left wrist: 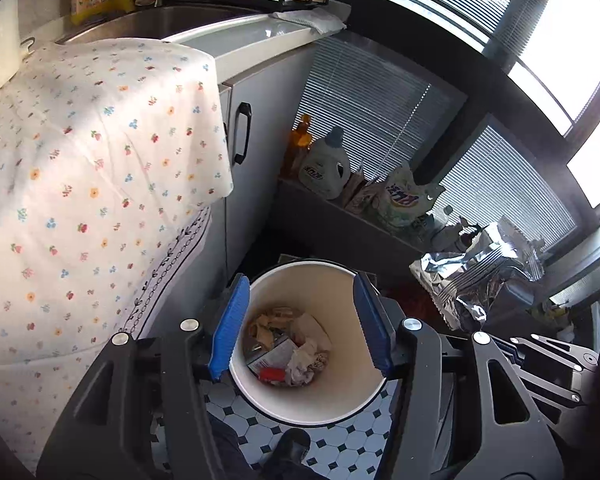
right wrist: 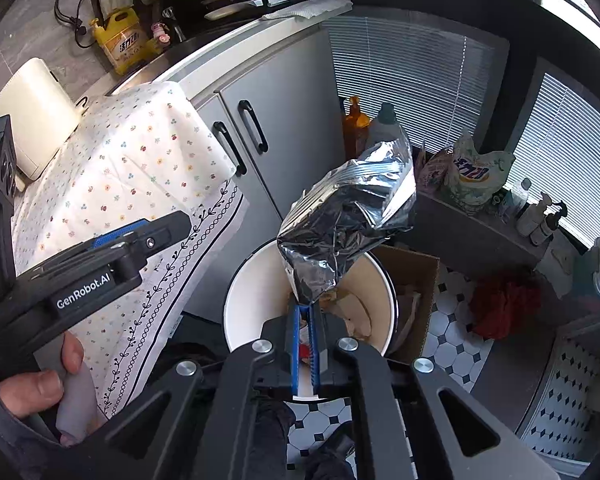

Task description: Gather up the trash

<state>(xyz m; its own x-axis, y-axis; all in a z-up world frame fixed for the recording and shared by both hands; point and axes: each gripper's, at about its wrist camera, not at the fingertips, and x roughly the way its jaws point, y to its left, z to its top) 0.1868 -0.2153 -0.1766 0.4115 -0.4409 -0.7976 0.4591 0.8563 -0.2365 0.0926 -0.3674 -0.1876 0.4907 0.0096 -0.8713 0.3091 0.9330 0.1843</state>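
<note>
- The right gripper point(right wrist: 306, 344) has its jaws clenched on the bottom corner of a crumpled foil bag point(right wrist: 350, 216), held above the white bin point(right wrist: 244, 300).
- The left gripper point(left wrist: 302, 324) hangs over the bin, jaws released and holding nothing.
- Best to centre the bag over the opening before letting go, so it clears the rim and the cardboard box point(right wrist: 414, 276) beside it.

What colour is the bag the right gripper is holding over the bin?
Shiny silver foil bag, crinkled; clearest in the right wrist view.
</note>
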